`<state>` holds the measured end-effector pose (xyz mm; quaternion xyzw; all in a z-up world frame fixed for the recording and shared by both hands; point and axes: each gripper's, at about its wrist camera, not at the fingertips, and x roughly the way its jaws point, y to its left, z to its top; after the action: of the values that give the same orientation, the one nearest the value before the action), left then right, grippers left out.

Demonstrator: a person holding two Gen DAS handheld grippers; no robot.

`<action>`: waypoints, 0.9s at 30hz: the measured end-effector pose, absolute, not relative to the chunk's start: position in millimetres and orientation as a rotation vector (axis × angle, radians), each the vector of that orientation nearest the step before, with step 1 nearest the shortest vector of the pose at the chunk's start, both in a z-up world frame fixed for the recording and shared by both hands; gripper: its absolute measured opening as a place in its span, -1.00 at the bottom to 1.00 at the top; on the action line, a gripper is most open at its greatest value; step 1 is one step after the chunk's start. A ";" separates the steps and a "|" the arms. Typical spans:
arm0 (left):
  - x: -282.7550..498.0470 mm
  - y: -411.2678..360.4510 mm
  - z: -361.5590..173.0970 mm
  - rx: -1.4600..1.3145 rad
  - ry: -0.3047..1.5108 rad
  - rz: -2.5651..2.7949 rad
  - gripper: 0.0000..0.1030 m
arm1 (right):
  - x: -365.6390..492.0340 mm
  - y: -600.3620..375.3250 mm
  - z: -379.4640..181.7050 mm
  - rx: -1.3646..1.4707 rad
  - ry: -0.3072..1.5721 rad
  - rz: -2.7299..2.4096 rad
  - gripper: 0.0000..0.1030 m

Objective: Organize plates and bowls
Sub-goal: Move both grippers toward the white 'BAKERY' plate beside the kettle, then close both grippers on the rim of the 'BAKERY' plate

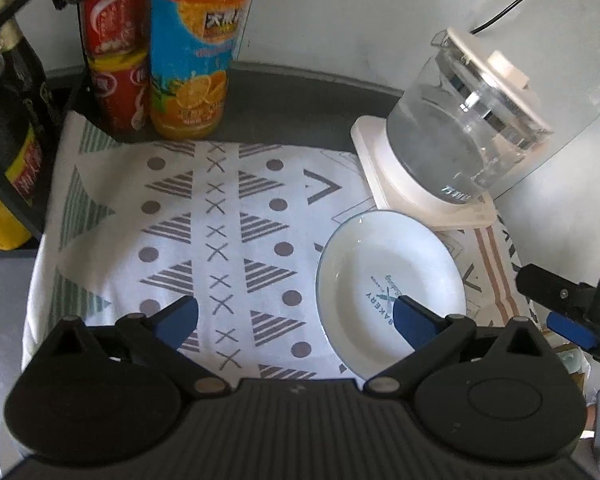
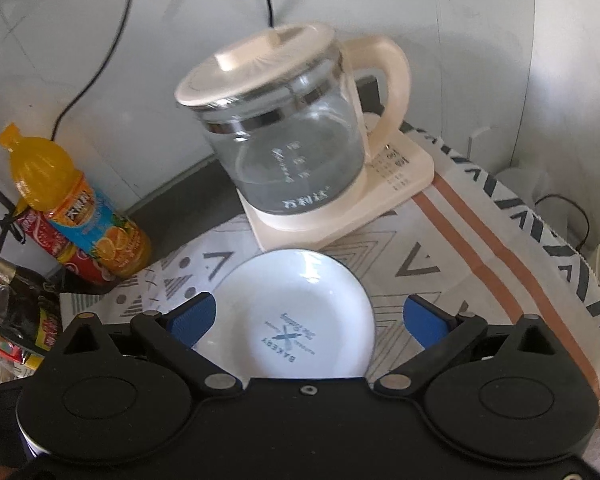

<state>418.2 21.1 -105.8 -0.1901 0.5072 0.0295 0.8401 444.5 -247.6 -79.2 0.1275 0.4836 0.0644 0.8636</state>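
Your left claw (image 1: 296, 320) is spread wide with nothing between its blue pads, low in the frame over the white cloth with grey triangles, dots and crosses (image 1: 220, 216) that covers the desk. The shallow white plate with a blue rim and "BAKERY" print (image 1: 392, 288) lies flat on that cloth at the lower right of the left wrist view; your left claw's right-side pad overlaps its near edge in the picture, though you cannot tell whether it touches.

In the right wrist view, your right claw (image 2: 310, 318) is also fully parted and holds nothing — the same plate (image 2: 296, 312) sits in the centre of the frame between its two blue pads, with the left-side pad at the plate's rim and the right-side pad just clear of it. The right claw also shows at the right edge of the left wrist view (image 1: 568, 312).

Just above the plate, the clear glass kettle with a cream lid and handle (image 2: 288, 132) stands upright on its cream square base (image 2: 340, 216), which rests partly on the cloth. At the upper left of the left wrist view, an orange juice bottle with a blue label (image 1: 192, 48) stands beside two stacked red cans (image 1: 112, 44); a dark bottle with a yellow label (image 1: 8, 128) is at the far left edge.
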 end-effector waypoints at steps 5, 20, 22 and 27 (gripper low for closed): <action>429.8 15.9 -116.2 -0.421 1.088 0.085 0.94 | 459.1 -260.6 -92.5 0.271 1.071 0.154 0.75; 465.9 -0.3 -161.3 -0.559 1.169 0.113 0.08 | 510.4 -285.8 -136.1 0.313 1.242 0.234 0.19; 467.6 -0.4 -167.3 -0.581 1.177 0.124 -0.05 | 515.7 -285.5 -143.2 0.314 1.267 0.247 0.12; 471.0 -4.0 -177.2 -0.618 1.190 0.132 -0.26 | 525.6 -283.3 -161.1 0.330 1.332 0.286 -0.18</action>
<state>471.0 -4.0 -177.2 -0.2863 0.5511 0.0611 0.7814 525.6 -283.3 -161.1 0.1517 0.6126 0.1316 0.7644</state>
